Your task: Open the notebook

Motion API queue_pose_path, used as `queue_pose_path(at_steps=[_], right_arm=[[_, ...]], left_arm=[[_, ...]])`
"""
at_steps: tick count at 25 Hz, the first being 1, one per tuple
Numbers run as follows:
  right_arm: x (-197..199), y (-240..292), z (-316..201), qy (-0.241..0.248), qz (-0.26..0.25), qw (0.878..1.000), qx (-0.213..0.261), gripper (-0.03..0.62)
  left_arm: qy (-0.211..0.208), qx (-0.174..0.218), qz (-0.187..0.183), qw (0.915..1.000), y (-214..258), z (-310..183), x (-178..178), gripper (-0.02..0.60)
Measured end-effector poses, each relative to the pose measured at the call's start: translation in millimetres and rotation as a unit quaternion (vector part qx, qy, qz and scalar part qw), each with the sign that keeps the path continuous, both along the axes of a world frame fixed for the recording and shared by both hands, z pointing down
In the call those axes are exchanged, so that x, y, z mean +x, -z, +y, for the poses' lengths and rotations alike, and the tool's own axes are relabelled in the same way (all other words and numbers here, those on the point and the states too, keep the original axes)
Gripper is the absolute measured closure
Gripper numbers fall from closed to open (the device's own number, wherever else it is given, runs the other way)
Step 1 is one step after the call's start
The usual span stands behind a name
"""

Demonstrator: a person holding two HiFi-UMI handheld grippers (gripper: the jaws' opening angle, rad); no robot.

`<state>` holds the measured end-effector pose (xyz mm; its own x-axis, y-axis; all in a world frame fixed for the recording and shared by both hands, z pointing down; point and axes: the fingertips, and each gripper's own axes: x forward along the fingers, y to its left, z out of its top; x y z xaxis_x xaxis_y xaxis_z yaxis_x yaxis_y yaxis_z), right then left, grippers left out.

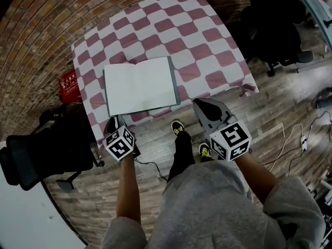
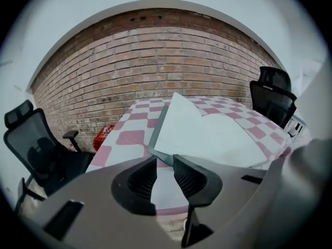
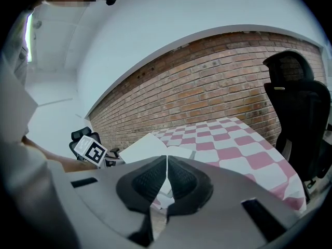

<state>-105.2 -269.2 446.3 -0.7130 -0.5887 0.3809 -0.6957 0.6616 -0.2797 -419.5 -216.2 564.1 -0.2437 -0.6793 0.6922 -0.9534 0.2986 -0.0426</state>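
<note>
The notebook (image 1: 140,84) lies open near the front edge of the pink-and-white checked table (image 1: 207,56), white pages up and a grey cover showing at the right and front. In the left gripper view the notebook's (image 2: 207,134) left leaf stands tilted up, its grey front corner between the tips of my left gripper (image 2: 165,162). The jaws are a little apart, with cloth visible through the gap. In the head view my left gripper (image 1: 113,122) sits at the notebook's front left corner. My right gripper (image 1: 197,104) hovers at the table's front edge, right of the notebook, shut and empty (image 3: 166,160).
A black office chair (image 1: 36,152) stands left of me and another (image 1: 275,30) at the table's far right. A red box (image 1: 68,84) lies on the floor by the brick wall. Cables (image 1: 290,139) trail over the wooden floor at right. My feet (image 1: 178,127) are at the table's edge.
</note>
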Motion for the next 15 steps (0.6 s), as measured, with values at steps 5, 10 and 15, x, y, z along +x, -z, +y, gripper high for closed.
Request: queue_pose_path(at_steps=[5, 10, 15], right_arm=[[-2.2, -2.0, 6.6, 0.007, 0.004, 1.000, -0.002, 0.566], [1.0, -3.0, 11.9, 0.001, 0.007, 1.000, -0.005, 0.566], [-0.4, -1.2, 12.2, 0.001, 0.010, 1.000, -0.001, 0.566]], left_arm=[[0.001, -0.048, 0.035, 0.9982, -36.5, 1.2, -8.8, 0.474], [0.040, -0.038, 0.026, 0.9982, -34.6, 14.5, -38.1, 0.201], [0.001, -0.003, 0.009, 1.0000, -12.0, 28.0, -18.1, 0.193]])
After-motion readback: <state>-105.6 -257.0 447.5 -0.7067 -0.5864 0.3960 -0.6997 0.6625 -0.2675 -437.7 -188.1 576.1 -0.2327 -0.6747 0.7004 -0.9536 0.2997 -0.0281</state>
